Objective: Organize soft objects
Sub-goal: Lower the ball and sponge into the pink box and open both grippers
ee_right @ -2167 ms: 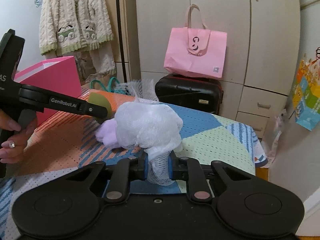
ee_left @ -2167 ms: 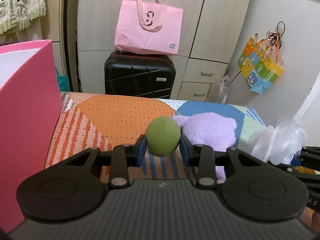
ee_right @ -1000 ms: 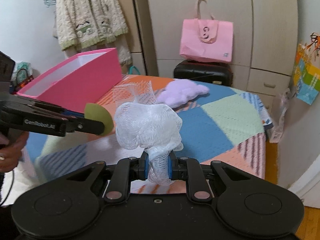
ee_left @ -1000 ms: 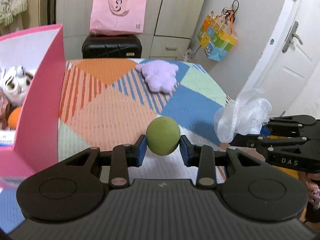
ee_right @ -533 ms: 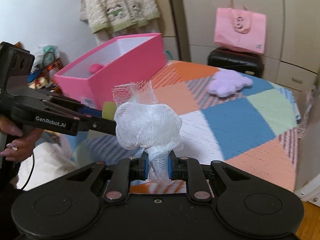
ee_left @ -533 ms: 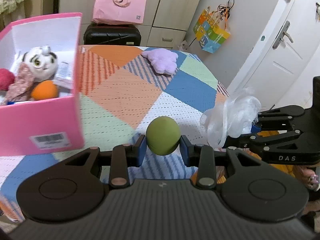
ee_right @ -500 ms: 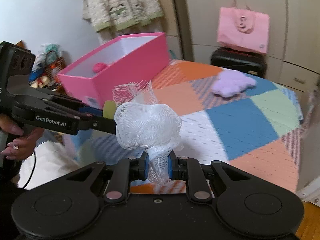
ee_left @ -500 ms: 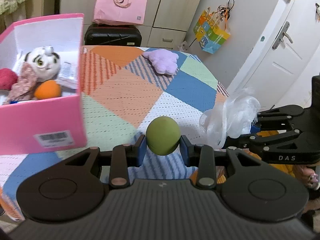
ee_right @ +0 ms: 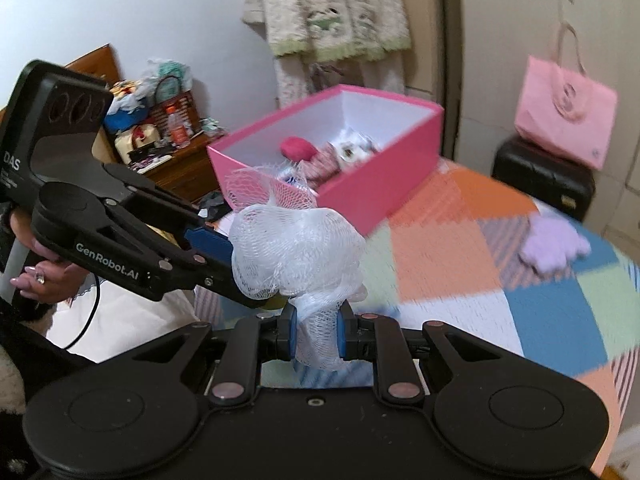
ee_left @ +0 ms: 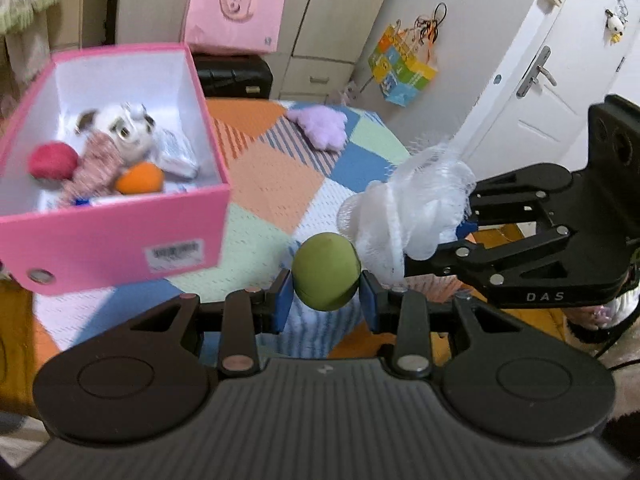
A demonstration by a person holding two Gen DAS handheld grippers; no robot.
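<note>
Left wrist view: we find the left gripper (ee_left: 326,298) clamped on a green ball (ee_left: 325,271), and the right gripper (ee_right: 316,336) closed on a white mesh puff (ee_right: 296,252). Both loads hang above the patchwork bed (ee_left: 272,176), short of the pink box (ee_left: 120,240). The box lies ahead and to the left of both grippers, its long axis running away from us; we judge the left hand (ee_right: 38,276) nearer. A purple plush (ee_left: 320,130) lies on the bed's far side.
</note>
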